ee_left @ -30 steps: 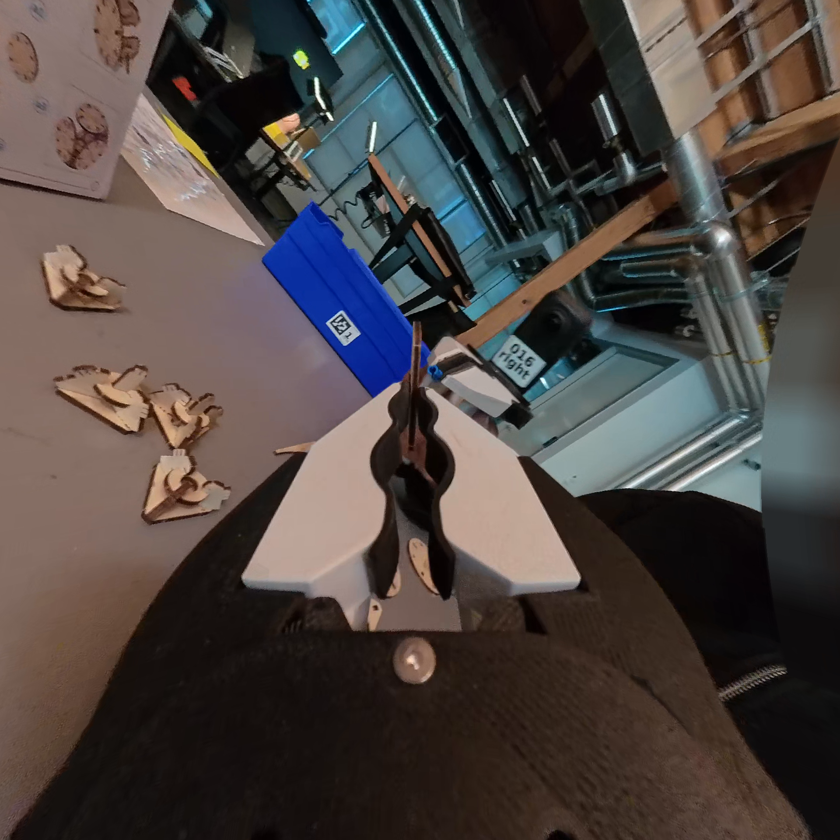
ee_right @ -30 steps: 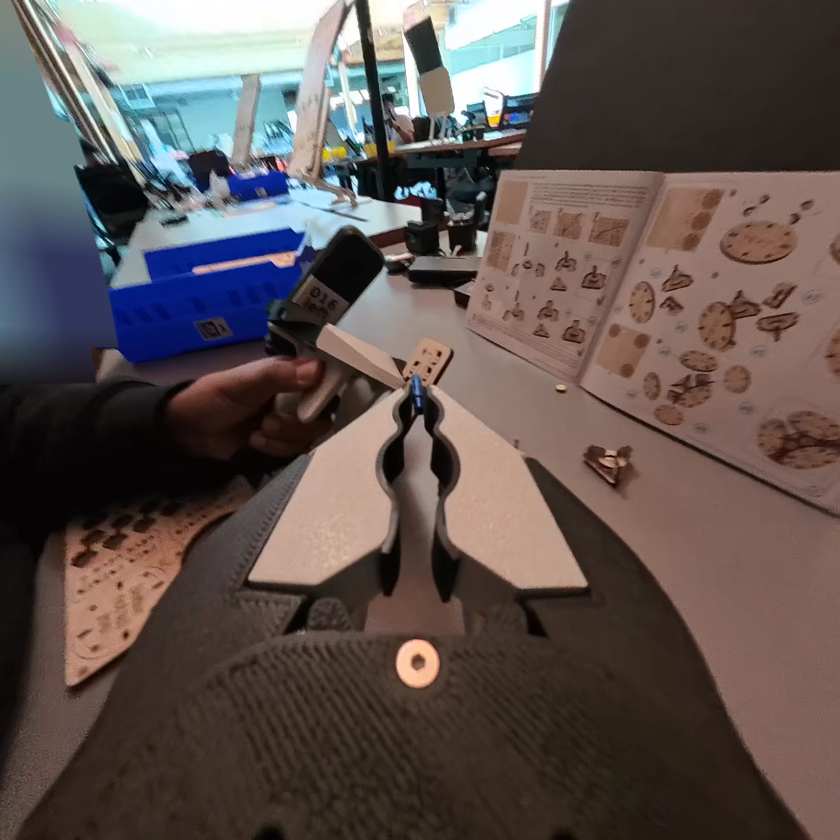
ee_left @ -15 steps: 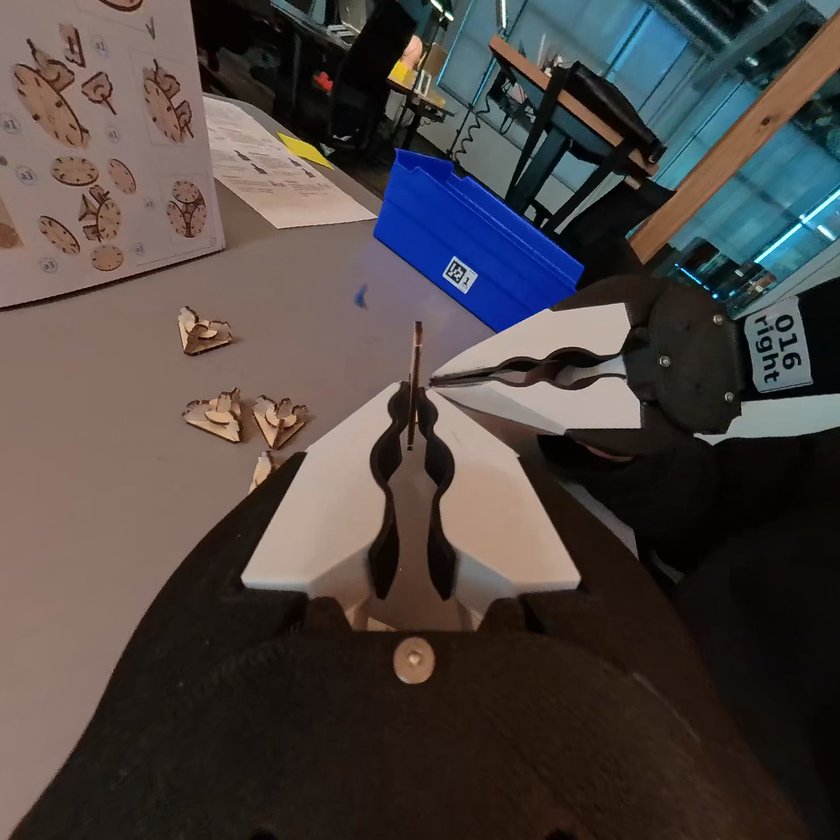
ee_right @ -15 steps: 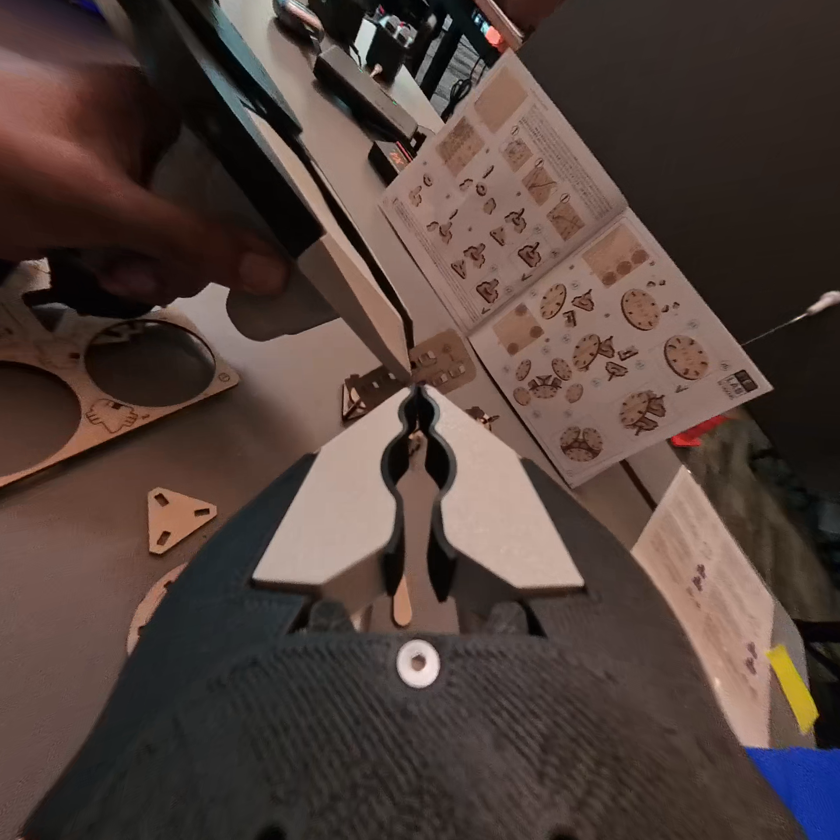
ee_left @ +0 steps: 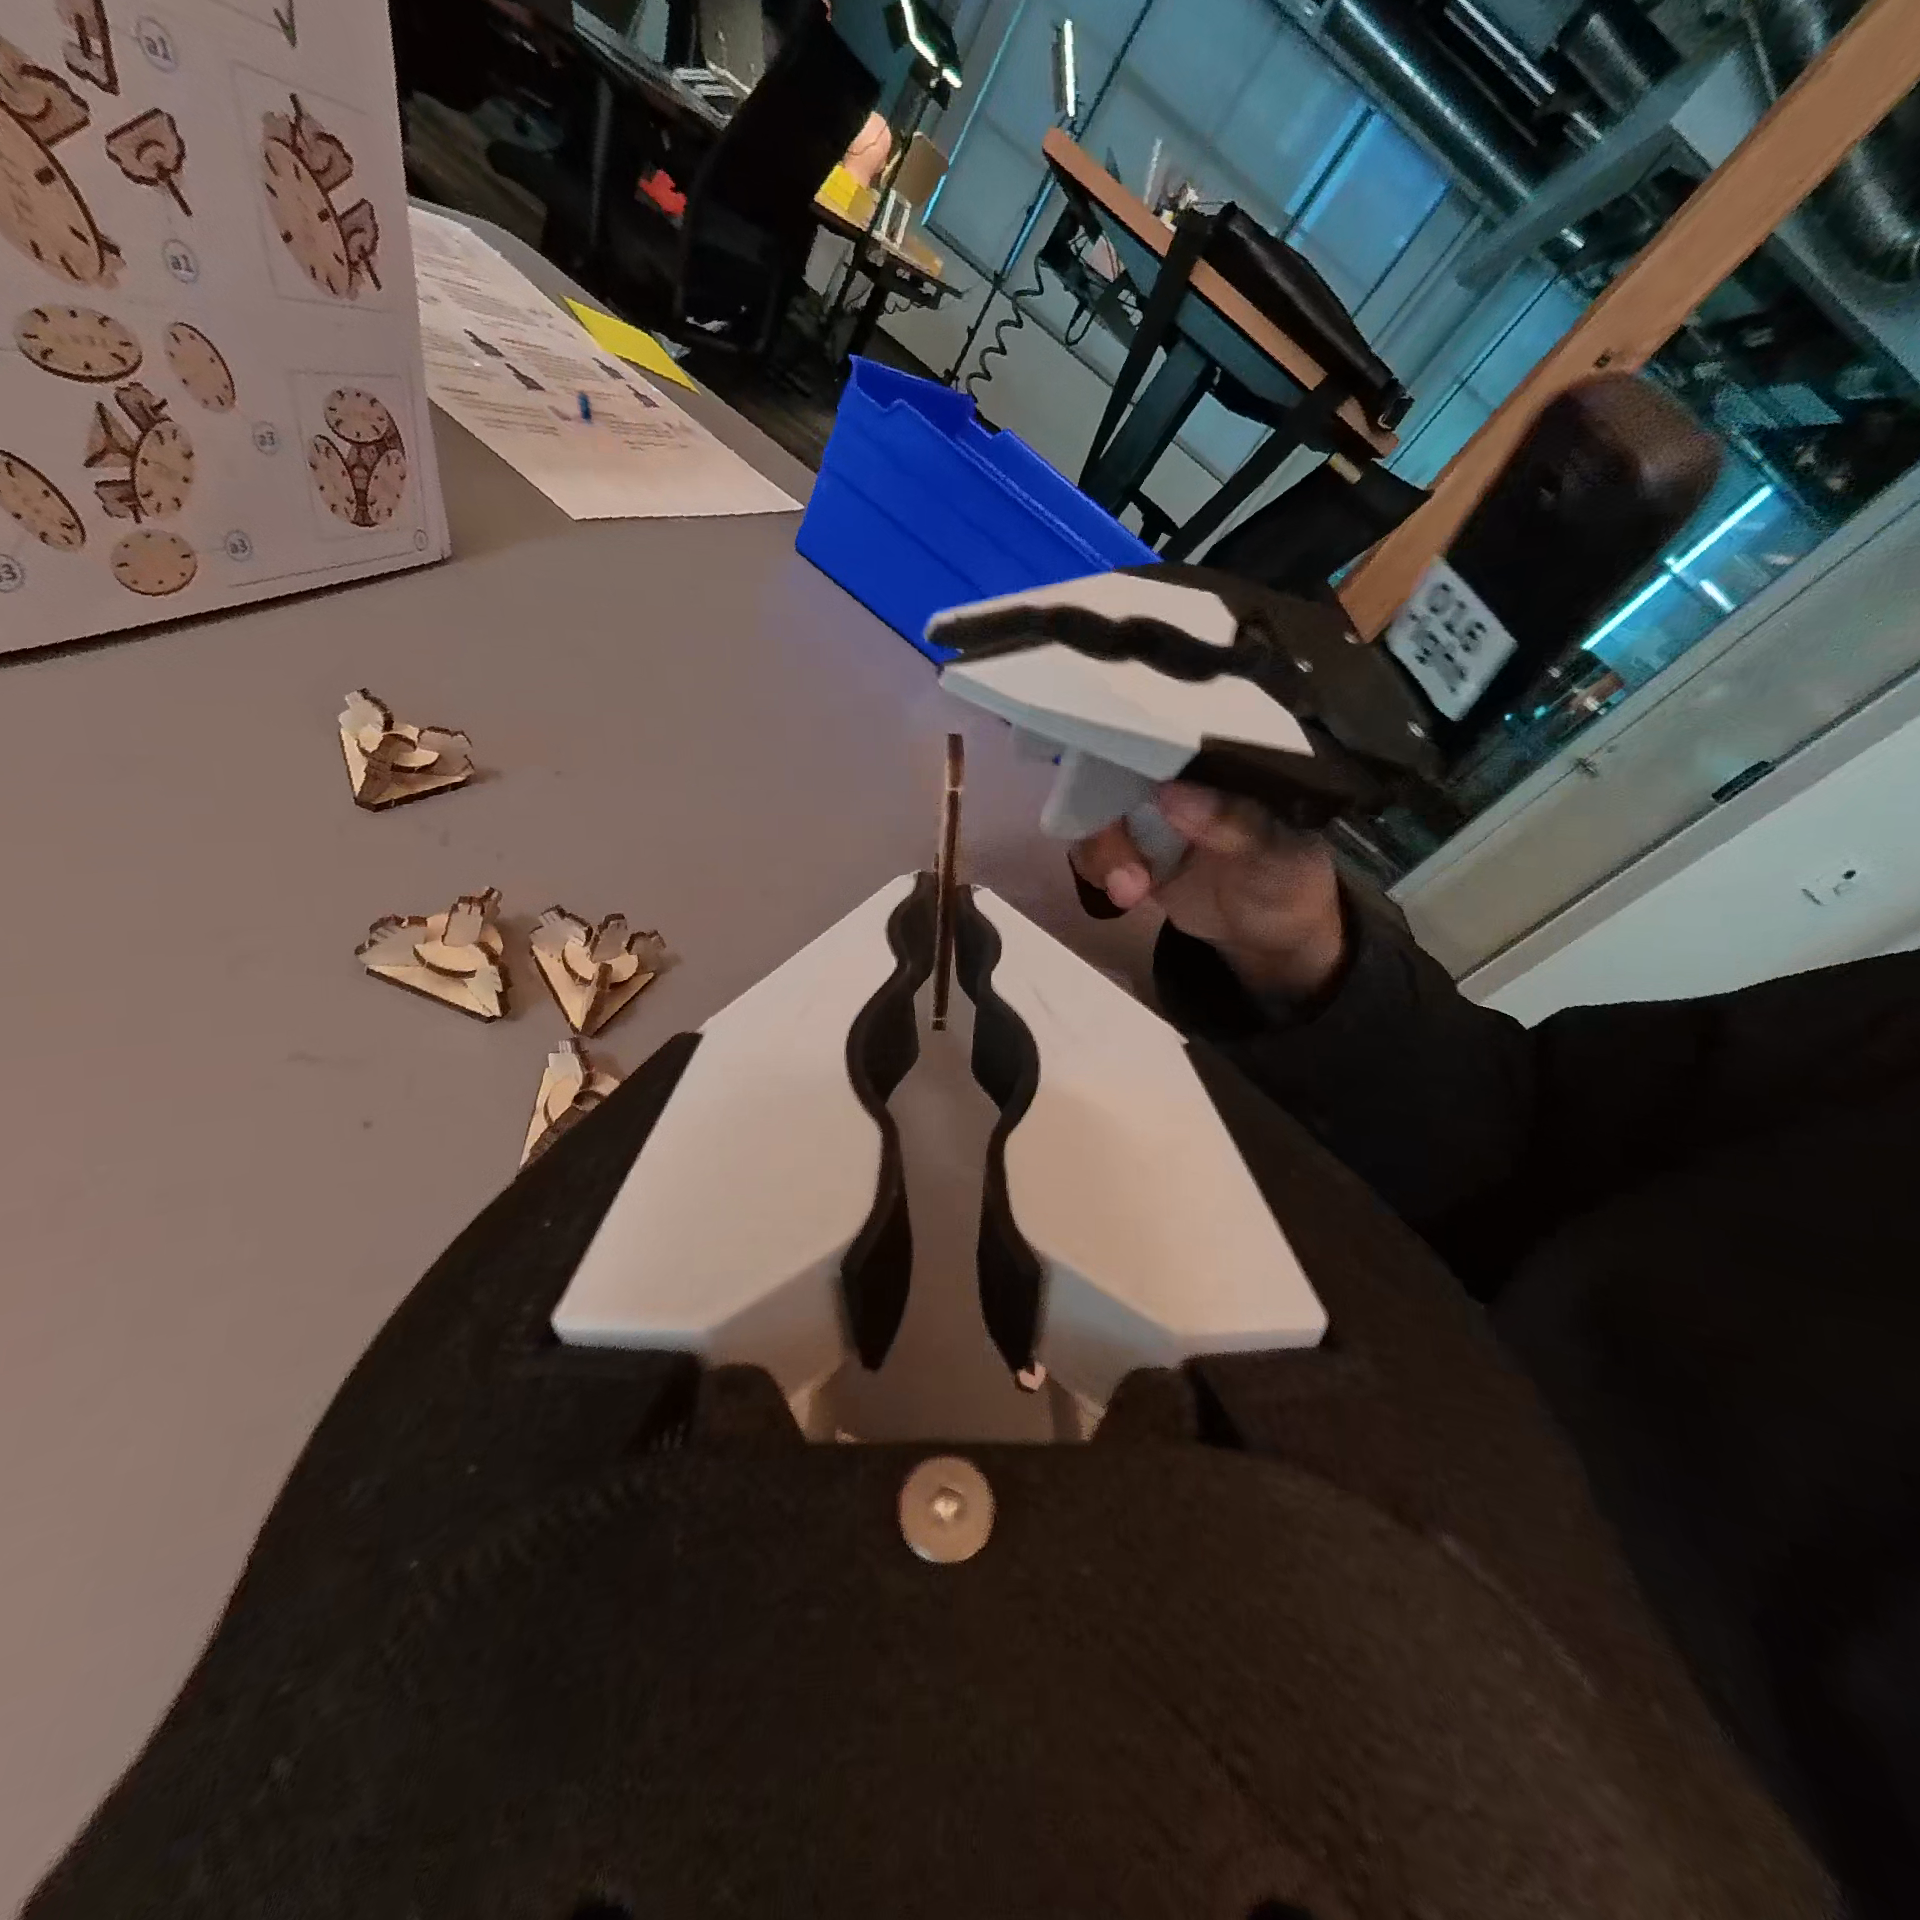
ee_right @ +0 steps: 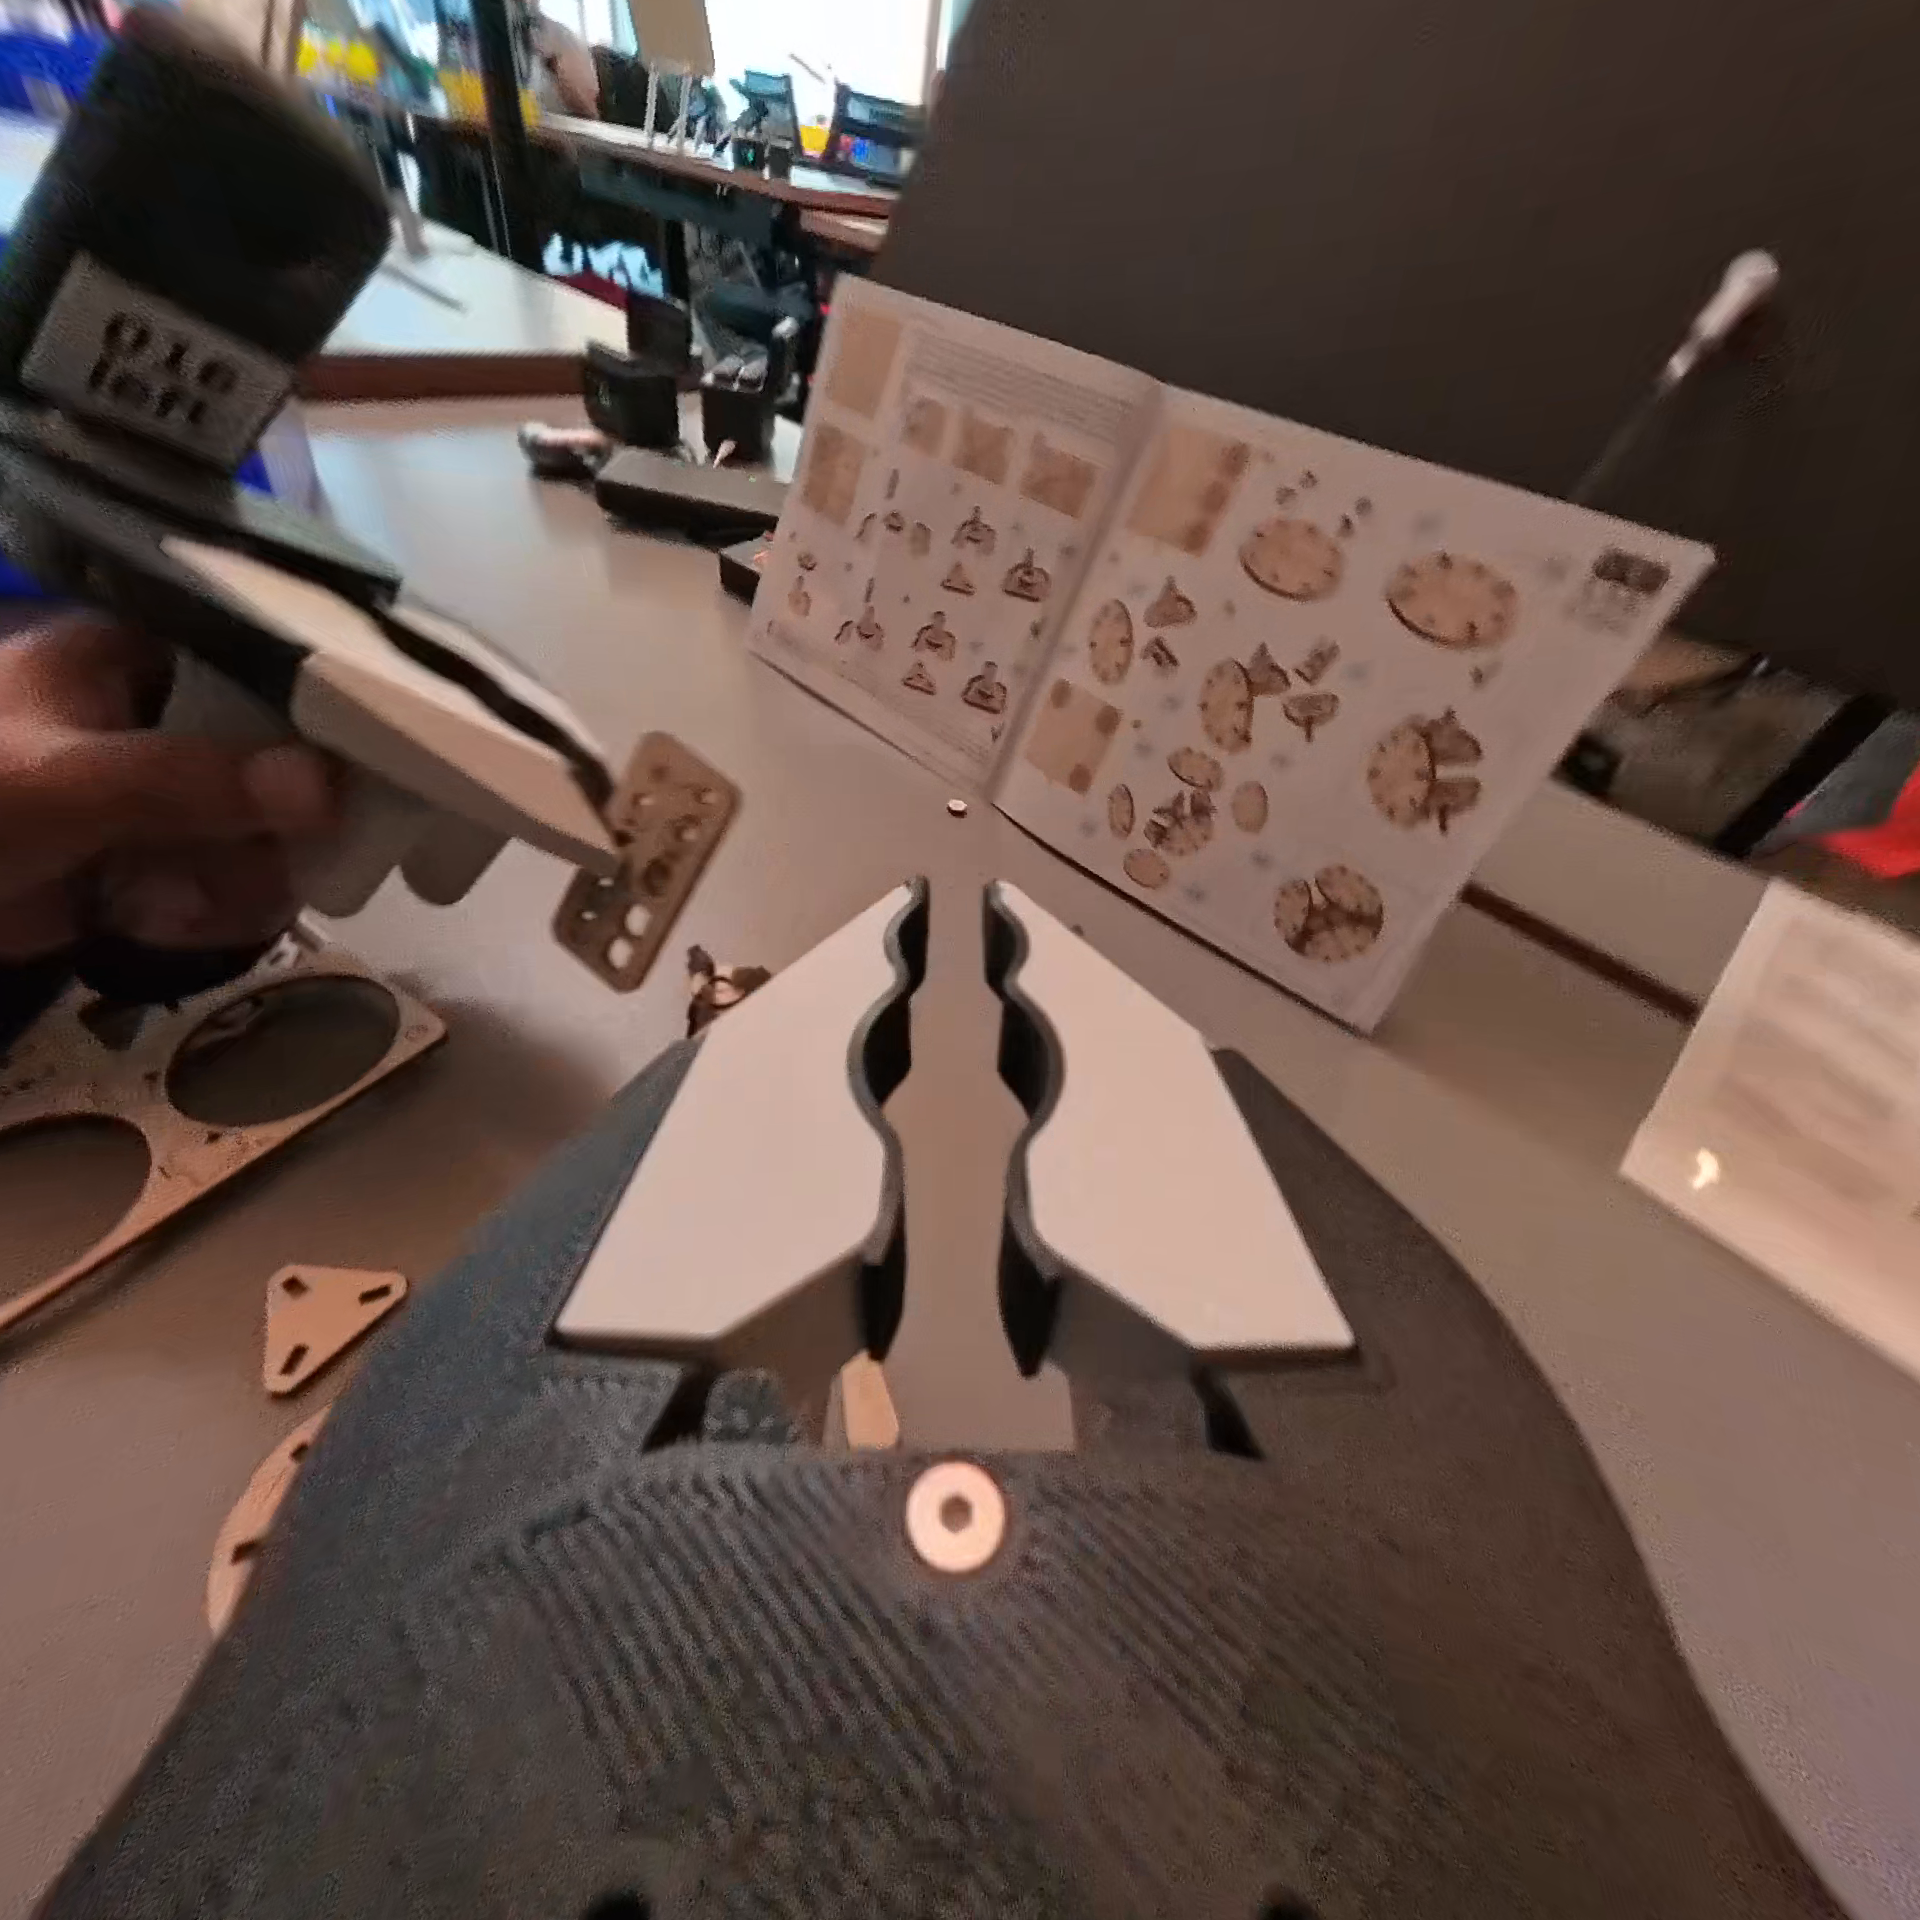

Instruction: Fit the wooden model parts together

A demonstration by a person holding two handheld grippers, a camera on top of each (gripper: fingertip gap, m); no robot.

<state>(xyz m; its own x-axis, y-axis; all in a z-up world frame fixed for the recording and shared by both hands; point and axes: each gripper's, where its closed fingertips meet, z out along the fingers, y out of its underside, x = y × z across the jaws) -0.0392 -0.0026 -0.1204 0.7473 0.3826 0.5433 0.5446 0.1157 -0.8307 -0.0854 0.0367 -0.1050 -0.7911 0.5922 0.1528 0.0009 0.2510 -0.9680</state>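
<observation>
The thin wooden plate (ee_left: 948, 883), brown and pierced with round holes, stands edge-on between the tips of the left gripper (ee_left: 943, 902). Both pads press on its lower part, and most of its length sticks out ahead of the jaws. From the right wrist view the same plate (ee_right: 649, 857) shows its broad perforated face, hanging clear above the grey table (ee_right: 831, 727).

The right gripper (ee_right: 956, 902) stands narrowly parted with nothing between its tips. It is up and to the right of the left jaws, apart from the plate, with a hand (ee_left: 1236, 883) on its trigger.

To the left of the left jaws lie four small wooden assemblies (ee_left: 442, 951) on the table. Ahead and further left stands an open instruction booklet (ee_right: 1195, 665), and ahead to the right a blue bin (ee_left: 935, 520). Below and left of the right jaws lie a wooden sheet with round cut-outs (ee_right: 208, 1049) and a small triangular wooden piece (ee_right: 327, 1311).

As a judgement, the plate is stiff and thin, so a pinch this near one end could let it pivot. Keeping the left grip steady and square, and touching the plate only on its free end, seems the careful way.
</observation>
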